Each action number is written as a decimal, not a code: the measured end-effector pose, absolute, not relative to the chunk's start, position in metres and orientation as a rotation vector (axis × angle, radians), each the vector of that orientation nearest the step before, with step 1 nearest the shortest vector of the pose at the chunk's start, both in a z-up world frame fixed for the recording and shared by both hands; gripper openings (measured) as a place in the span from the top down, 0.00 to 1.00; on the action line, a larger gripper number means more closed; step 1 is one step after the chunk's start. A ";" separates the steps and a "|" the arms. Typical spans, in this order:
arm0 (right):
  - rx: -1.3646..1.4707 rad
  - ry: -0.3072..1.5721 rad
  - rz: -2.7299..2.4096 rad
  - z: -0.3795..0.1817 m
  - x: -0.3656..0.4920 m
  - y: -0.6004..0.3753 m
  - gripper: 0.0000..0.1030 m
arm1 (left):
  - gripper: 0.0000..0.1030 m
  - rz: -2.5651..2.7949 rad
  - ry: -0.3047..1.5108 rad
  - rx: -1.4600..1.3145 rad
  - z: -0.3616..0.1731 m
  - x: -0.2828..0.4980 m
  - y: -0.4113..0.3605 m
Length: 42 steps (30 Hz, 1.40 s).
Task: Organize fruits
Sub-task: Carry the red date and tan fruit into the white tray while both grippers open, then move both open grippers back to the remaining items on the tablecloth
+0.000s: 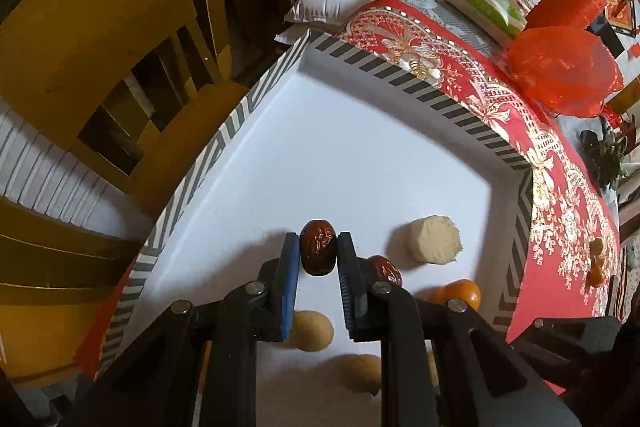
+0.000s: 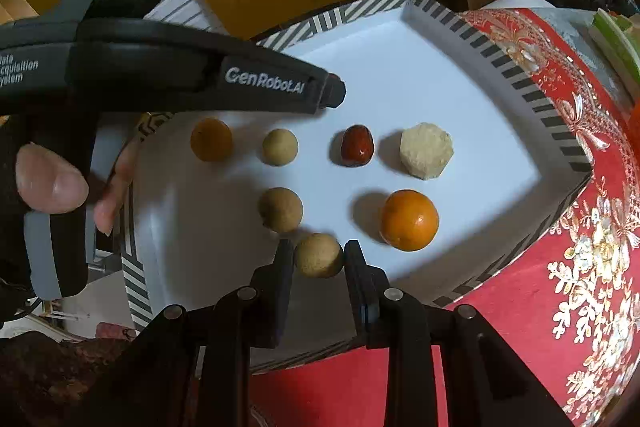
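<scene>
We had our left gripper (image 1: 319, 247) clamped on a red date (image 1: 317, 247) above the white tray (image 1: 360, 131), a second date (image 1: 386, 269) just right of its jaws. Our right gripper (image 2: 319, 257) pinched a longan (image 2: 319, 255), with the mandarin (image 2: 409, 219) close on its right.

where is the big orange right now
In the right wrist view the big orange sits inside the white tray, right of centre, just below the pale peeled chunk and up and right of the right gripper.
</scene>
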State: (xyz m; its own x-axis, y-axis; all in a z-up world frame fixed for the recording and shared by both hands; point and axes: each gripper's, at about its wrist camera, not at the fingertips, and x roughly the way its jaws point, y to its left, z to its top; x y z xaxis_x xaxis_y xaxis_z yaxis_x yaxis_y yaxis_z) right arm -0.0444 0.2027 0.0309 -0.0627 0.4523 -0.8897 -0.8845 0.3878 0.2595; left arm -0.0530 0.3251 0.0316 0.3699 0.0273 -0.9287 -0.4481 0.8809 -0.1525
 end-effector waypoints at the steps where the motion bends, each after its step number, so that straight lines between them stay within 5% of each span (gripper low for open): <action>1: -0.475 1.179 1.164 0.030 -0.044 0.203 0.72 | 0.82 0.316 1.165 -0.415 0.030 -0.052 0.325; 8: -0.484 1.184 1.175 0.025 -0.048 0.204 0.71 | 0.74 0.335 1.177 -0.406 0.024 -0.047 0.325; 15: -0.415 1.160 1.188 0.037 -0.045 0.198 0.61 | 0.36 0.368 1.149 -0.411 0.033 -0.051 0.325; 27: -0.299 1.087 1.117 0.074 -0.028 0.151 0.54 | 0.26 0.412 1.087 -0.364 0.075 -0.063 0.303; 42: -0.140 1.062 0.860 0.088 -0.005 0.020 0.44 | 0.24 0.261 1.034 -0.283 0.111 -0.050 0.187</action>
